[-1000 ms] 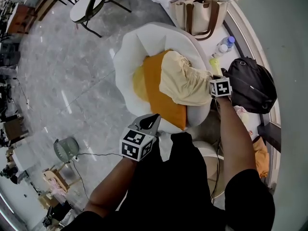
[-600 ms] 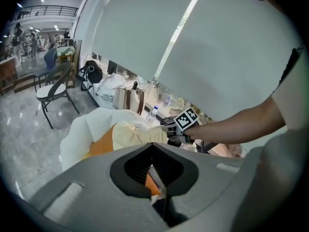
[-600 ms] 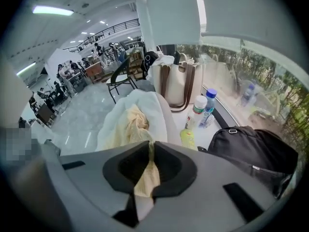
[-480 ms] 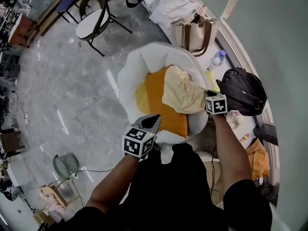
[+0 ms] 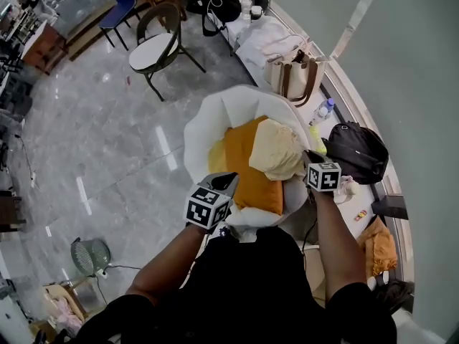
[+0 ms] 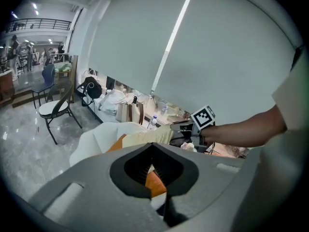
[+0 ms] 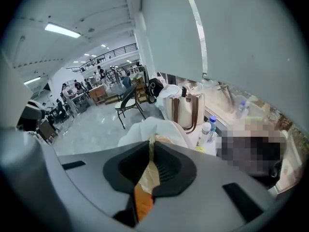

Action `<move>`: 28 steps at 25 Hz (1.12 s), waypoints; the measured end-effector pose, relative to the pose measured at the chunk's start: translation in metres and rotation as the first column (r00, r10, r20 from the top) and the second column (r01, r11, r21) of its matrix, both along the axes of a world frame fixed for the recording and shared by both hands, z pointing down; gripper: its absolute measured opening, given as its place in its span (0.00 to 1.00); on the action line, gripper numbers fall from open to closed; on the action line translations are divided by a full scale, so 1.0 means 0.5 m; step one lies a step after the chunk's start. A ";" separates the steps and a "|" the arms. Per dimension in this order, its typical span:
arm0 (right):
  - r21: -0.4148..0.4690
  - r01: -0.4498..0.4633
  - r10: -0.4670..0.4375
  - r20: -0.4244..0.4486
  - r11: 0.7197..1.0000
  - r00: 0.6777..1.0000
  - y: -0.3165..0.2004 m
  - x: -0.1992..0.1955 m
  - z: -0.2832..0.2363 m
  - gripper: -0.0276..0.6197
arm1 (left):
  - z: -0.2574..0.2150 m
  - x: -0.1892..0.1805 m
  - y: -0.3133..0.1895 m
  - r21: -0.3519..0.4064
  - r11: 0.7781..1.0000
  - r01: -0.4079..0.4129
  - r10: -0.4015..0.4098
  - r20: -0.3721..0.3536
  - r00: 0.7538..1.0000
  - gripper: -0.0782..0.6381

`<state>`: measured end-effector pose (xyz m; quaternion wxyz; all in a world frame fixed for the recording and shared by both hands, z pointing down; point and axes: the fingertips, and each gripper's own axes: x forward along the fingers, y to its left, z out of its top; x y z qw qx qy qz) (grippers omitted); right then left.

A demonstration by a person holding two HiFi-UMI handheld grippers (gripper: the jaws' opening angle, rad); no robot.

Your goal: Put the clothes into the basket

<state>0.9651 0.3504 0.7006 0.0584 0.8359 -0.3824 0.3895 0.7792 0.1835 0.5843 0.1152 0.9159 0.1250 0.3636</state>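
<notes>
Status: early, nothing is in a basket yet. Right gripper [image 5: 308, 160] is pinching one edge of the cream garment [image 5: 278, 149]. Its jaws have just been closing, and cloth shows between the pads in the right gripper view. The garment is bunched on the 2 o'clock side of the white tub seat [image 5: 204, 131], partly lying over the orange piece [image 5: 251, 170]. From here I can't tell if the orange piece is a cushion or another garment. Left gripper [image 5: 226, 183] sits at the seat's 7 o'clock rim, just beside the orange piece. Its jaws are pressed together and I can't make out anything caught in them. I don't see a basket I'd trust. The round wire thing on the floor [image 5: 90, 253] at 8 o'clock has a cable and could be a fan. Left to do, by my read: lift the cream piece clear, carry it, drop it, then handle whatever else counts as clothes. Orientation: the garment's long axis runs roughly 11 to 5 o'clock in the head view. The pinched end is at 5, and the loose bulk trails toward 11.
</notes>
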 end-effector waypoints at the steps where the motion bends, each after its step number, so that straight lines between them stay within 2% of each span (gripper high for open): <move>1: 0.010 0.000 0.000 -0.014 1.000 1.000 -0.010 -0.013 -0.023 0.11 | -0.009 -0.009 -0.007 0.000 1.000 -0.004 0.004 -0.009 1.000 0.11; 9: 0.086 0.005 0.005 -0.114 0.996 0.993 -0.097 -0.121 -0.191 0.10 | -0.056 -0.089 -0.063 0.021 0.999 -0.046 0.048 -0.069 0.996 0.11; 16: 0.146 -0.037 0.061 -0.160 0.989 0.985 -0.139 -0.222 -0.297 0.10 | -0.091 -0.159 -0.111 -0.001 0.998 -0.062 0.062 -0.114 0.992 0.11; 21: 0.200 -0.057 0.093 -0.179 0.978 0.979 -0.138 -0.278 -0.359 0.10 | -0.099 -0.193 -0.116 0.003 0.997 -0.083 0.082 -0.115 0.990 0.11; 28: 0.286 0.010 0.048 -0.195 0.958 0.980 -0.136 -0.371 -0.439 0.10 | -0.124 -0.219 -0.116 -0.004 0.999 -0.040 0.039 -0.153 0.987 0.11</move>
